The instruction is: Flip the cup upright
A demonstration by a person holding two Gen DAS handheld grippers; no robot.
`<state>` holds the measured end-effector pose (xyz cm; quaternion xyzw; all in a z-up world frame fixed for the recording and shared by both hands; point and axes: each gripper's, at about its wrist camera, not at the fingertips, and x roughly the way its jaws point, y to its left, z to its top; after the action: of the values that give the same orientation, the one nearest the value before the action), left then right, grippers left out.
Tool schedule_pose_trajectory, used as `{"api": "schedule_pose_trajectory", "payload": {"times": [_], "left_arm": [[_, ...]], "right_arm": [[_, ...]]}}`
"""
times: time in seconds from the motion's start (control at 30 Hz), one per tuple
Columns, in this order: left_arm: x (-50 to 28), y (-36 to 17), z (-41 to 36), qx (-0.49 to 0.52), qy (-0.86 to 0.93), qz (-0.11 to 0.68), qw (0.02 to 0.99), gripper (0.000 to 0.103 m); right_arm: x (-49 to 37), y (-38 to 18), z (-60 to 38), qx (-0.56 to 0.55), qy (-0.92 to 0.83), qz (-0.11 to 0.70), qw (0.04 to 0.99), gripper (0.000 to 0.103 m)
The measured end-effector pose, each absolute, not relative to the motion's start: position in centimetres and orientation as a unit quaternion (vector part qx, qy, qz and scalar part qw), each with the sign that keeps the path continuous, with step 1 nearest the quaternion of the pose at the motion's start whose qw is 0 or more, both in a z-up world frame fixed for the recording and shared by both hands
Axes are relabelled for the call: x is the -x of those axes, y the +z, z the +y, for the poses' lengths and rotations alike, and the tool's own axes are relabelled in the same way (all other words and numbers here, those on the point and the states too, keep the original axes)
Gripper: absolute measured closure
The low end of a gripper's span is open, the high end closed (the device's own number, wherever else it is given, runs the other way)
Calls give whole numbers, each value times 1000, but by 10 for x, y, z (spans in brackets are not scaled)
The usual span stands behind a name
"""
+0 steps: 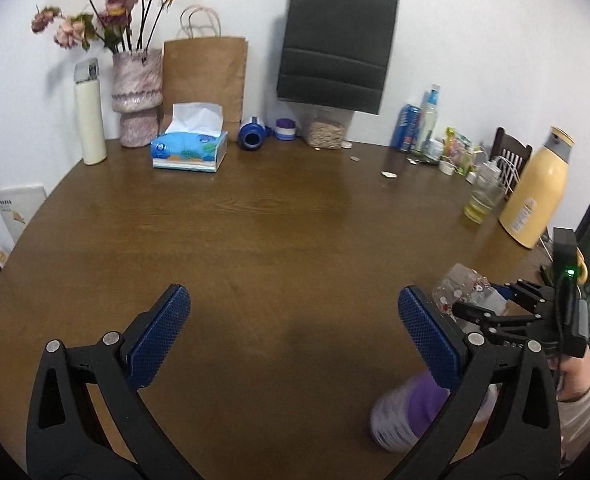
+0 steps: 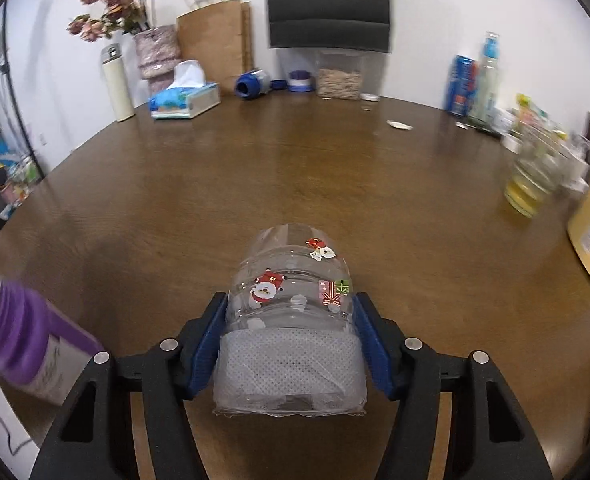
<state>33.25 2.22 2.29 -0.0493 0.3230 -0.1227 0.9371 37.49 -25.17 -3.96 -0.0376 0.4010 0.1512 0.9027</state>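
Observation:
The cup [image 2: 291, 312] is clear plastic with Santa stickers and a grey fabric band. My right gripper [image 2: 291, 320] is shut on it, blue pads on both sides, holding it tipped over above the brown table [image 2: 255, 168] with one end pointing away from the camera. In the left wrist view the cup [image 1: 461, 284] and the right gripper [image 1: 507, 312] show at the right. My left gripper [image 1: 293, 320] is open and empty over the table.
A purple-lidded jar [image 2: 27, 344] lies on the table near both grippers, also seen in the left wrist view [image 1: 411, 412]. A glass with yellow liquid [image 2: 531, 184] and a yellow flask [image 1: 535, 192] stand at the right. A tissue box [image 1: 191, 152], vase, bags and bottles line the far edge.

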Motion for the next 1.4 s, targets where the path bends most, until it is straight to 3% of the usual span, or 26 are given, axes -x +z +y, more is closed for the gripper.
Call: {"api": "schedule_pose_trajectory", "payload": {"times": [0.33, 0.37, 0.4, 0.57, 0.63, 0.8, 1.07, 1.2, 1.4], "left_arm": [[-443, -17, 2, 103, -147, 417, 891, 2], [-451, -24, -2, 103, -146, 427, 886, 4], [-456, -29, -4, 105, -147, 432, 884, 14], [-471, -48, 4, 175, -177, 434, 866, 28], [-475, -52, 4, 180, -173, 434, 866, 29], [-473, -51, 1, 150, -155, 418, 883, 29], [-475, -52, 21, 213, -165, 401, 876, 29], [-478, -45, 16, 222, -185, 378, 879, 28], [-476, -49, -7, 184, -211, 388, 878, 28]], "right_arm": [[-440, -37, -163, 125, 349, 361, 856, 36], [-441, -40, -154, 133, 364, 359, 849, 36], [-442, -43, -144, 144, 379, 357, 841, 35], [-446, -51, -136, 172, 393, 344, 835, 30], [-448, -51, -146, 159, 395, 337, 840, 20], [-447, -46, -164, 164, 393, 327, 844, 14], [-457, -45, -172, 181, 328, 343, 862, 14], [-472, -42, -190, 100, 353, 370, 854, 14], [-469, -48, -183, 125, 366, 370, 845, 14]]}}
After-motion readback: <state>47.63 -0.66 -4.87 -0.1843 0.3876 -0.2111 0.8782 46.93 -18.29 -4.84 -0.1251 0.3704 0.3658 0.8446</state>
